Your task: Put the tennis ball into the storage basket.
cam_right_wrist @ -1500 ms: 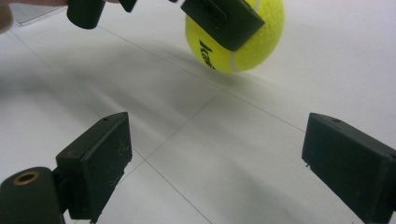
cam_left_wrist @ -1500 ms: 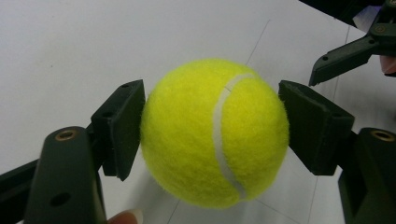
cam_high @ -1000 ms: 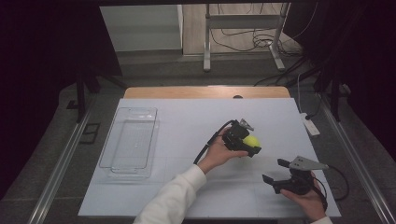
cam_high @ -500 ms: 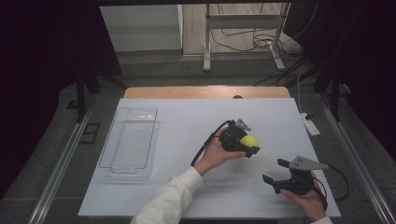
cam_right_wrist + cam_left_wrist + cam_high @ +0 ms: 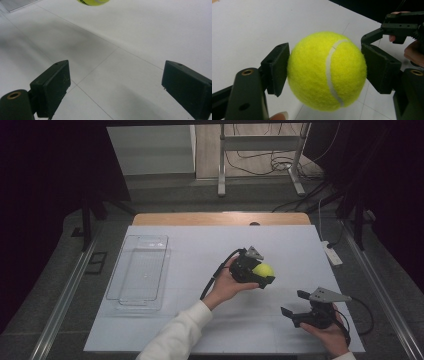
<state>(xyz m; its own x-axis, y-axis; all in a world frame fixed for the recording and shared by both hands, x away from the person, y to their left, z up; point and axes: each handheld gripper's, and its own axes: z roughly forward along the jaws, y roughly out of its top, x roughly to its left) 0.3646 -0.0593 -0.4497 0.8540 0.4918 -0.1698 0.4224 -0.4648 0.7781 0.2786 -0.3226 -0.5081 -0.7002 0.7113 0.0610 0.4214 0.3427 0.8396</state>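
High view: left gripper (image 5: 260,276) clamps a tennis ball (image 5: 263,269) above the table's middle.
The clear tray (image 5: 140,270) lies off toward the left edge; right gripper (image 5: 296,307), jaws wide apart and empty, waits near the front right corner.

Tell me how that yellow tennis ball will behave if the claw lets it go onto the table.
The tennis ball is round and fuzzy, so it would likely bounce and roll across the flat white table. It probably gives slightly; the left claw grips it by two flat pads.
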